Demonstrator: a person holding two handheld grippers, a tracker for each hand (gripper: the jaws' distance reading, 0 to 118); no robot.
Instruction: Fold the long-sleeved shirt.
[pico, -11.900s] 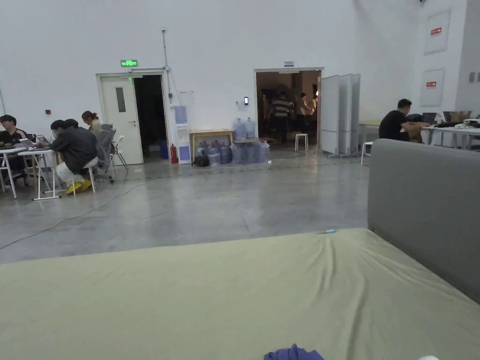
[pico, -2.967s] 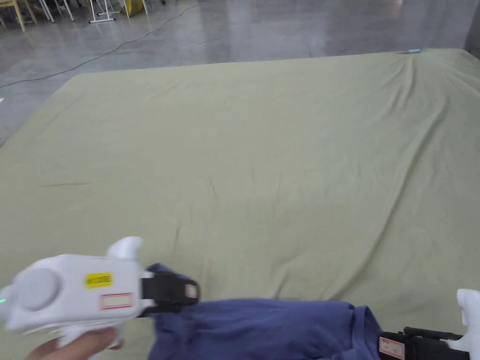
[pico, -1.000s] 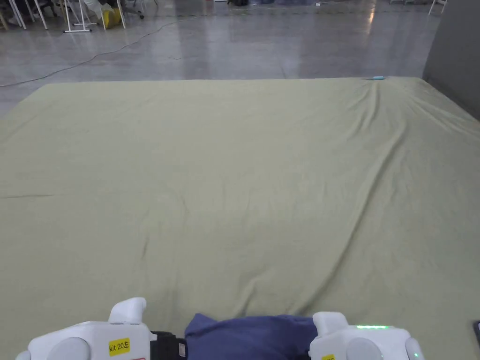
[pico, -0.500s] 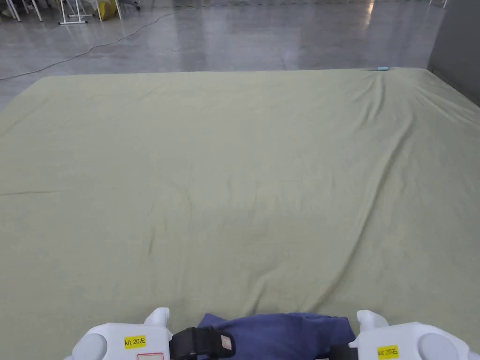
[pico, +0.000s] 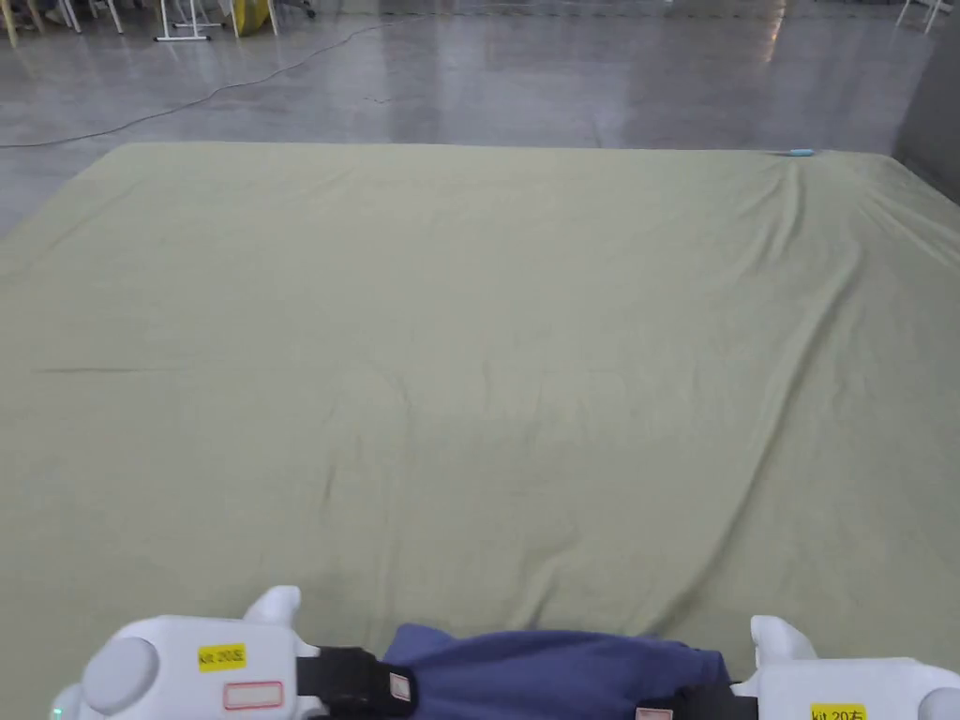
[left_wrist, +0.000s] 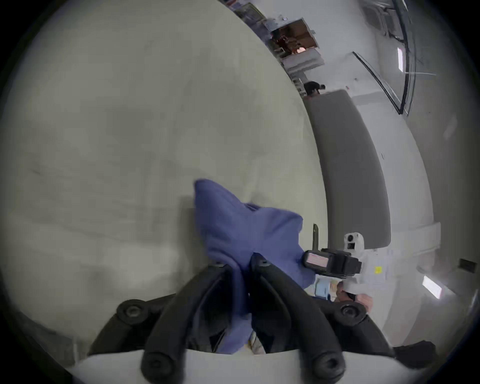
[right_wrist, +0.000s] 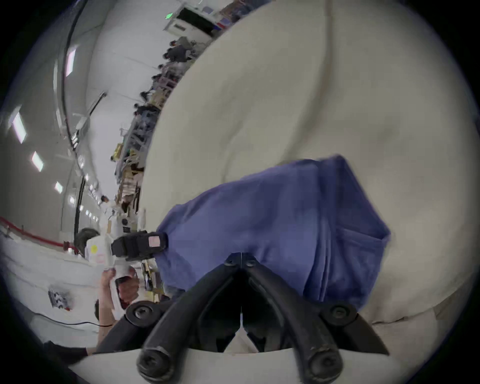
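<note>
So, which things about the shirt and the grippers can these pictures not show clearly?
- Shirt: in the head view the bottom edge cuts it off; sleeves and collar cannot be told.
- Right gripper: head view, cut by the bottom edge; its tips are hidden.
- Left gripper: in its own view, cloth fills the gap between the jaws.
- Shirt's far folds: both gripper views are blurred.
- Small blue thing at the sheet's far corner: too small.

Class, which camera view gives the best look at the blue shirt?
The right gripper view: the blue shirt spreads widest there, with folds showing, above the green sheet. The left gripper view shows a narrower bunch; the head view a strip at its bottom edge.
</note>
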